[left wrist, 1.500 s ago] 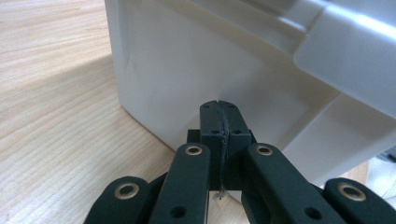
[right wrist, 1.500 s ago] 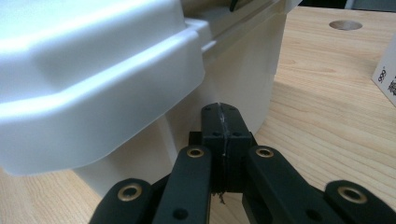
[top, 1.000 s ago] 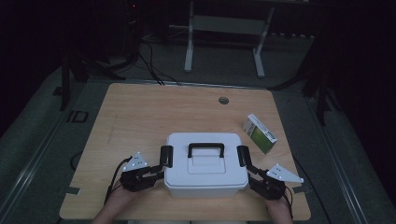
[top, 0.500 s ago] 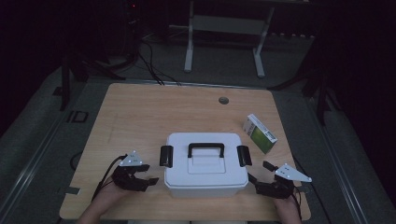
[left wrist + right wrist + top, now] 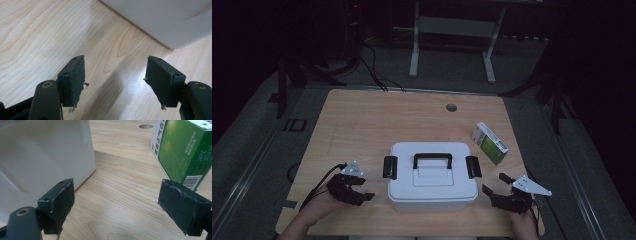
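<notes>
Sitting near the front edge of the table (image 5: 362,120), the white box (image 5: 432,175) lies between the two claws, with the left gripper (image 5: 362,192) just off its left wall and the right gripper (image 5: 493,186) just off its right front corner, neither touching it. Its lid is on, the black handle (image 5: 432,160) lies flat on top, and the black latches (image 5: 389,167) at both ends look flipped up or out from the walls, so my reading is that unlatching is done and lifting the lid or moving the box is left. Both claws have just been opening, and nothing lies between the jaws of either. In the left gripper view the pads (image 5: 72,80) stand well apart over bare wood, with the box's lower wall (image 5: 162,20) ahead and to the right of them. In the right gripper view the pads (image 5: 60,202) stand wide apart too, the box wall (image 5: 42,157) close on their left and a green and white carton (image 5: 182,152) ahead on their right, standing untouched. Beyond that carton a round hole (image 5: 451,107) marks the tabletop.
</notes>
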The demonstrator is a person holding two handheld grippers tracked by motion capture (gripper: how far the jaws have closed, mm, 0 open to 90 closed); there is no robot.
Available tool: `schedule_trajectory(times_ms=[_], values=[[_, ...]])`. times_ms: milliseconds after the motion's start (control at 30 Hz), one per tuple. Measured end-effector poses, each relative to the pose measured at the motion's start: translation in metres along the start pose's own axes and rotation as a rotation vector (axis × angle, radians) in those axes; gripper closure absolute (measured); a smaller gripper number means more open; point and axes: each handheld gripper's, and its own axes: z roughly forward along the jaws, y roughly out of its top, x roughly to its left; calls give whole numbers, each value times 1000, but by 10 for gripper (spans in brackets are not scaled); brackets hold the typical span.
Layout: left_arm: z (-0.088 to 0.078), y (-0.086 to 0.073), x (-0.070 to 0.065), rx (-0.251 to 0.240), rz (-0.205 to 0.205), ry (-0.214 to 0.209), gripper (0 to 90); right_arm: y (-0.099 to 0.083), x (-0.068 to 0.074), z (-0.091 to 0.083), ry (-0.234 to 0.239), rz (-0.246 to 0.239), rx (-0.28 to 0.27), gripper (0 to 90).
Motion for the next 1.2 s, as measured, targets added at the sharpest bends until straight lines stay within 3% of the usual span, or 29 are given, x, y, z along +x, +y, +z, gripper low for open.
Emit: schedule_trajectory(times_ms=[67, 300, 467, 567, 767, 1000, 1200], values=[[-2, 1, 2, 38, -17, -9, 324, 0, -1, -1, -4, 0, 1, 133], [-13, 3, 2, 155, 15, 0, 323, -1, -4, -3, -9, 15, -4, 132], [-17, 3, 4, 246, 16, 6, 323, -1, -4, -3, -4, 21, 0, 132], [-22, 3, 7, 302, 2, -15, 324, -2, -5, -3, -4, 21, -2, 131], [-24, 5, 9, 410, 49, -42, 324, -2, -4, -2, 0, 13, 5, 131], [-22, 9, 13, 522, 64, -24, 324, -2, -4, -2, 10, 21, 6, 131], [-27, 13, 15, 537, 67, -49, 324, -2, -3, -1, 9, 22, 7, 131]])
